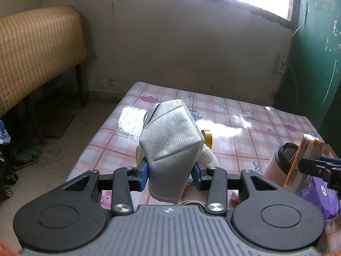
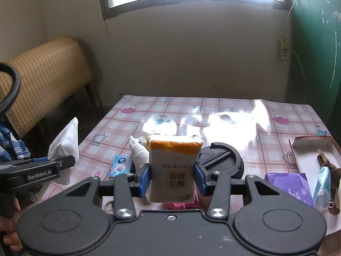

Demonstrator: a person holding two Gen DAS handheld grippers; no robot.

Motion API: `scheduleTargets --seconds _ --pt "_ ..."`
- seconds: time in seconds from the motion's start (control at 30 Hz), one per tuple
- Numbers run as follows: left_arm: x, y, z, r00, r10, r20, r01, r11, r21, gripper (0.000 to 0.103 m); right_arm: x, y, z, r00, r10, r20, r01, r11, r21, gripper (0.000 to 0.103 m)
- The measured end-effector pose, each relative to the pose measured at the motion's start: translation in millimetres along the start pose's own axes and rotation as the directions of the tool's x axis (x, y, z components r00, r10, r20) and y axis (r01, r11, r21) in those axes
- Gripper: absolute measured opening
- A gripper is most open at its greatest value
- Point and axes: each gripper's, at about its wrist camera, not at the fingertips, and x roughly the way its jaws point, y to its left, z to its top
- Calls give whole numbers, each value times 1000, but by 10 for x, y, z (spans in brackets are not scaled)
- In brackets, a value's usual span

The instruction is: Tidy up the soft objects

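Observation:
My left gripper [image 1: 170, 173] is shut on a grey folded face mask [image 1: 170, 140], held upright above the near left part of the table; the same mask [image 2: 65, 147] shows white at the left of the right wrist view. My right gripper [image 2: 172, 176] is shut on a white and orange tissue pack [image 2: 173, 166], which appears edge-on [image 1: 298, 160] at the right of the left wrist view. A rolled white cloth [image 2: 139, 152] lies on the table just beyond the pack. A purple wipes pack [image 2: 292, 186] lies to the right.
The table wears a pink checked cloth [image 2: 213, 111]. On it stand a black-lidded cup [image 2: 220, 162], a yellow tape roll [image 1: 207, 138], a small blue packet [image 2: 120, 166] and an open box [image 2: 313, 151] at the right edge. A wicker headboard [image 1: 38, 49] stands at the left.

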Motion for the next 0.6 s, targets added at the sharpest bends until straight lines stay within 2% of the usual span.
scheduleTargets --seconds 0.6 --pt "29 -26 30 1000 1 -7 -1 1000 16 42 -62 -115 -27 1000 -7 8 7 1000 30 53"
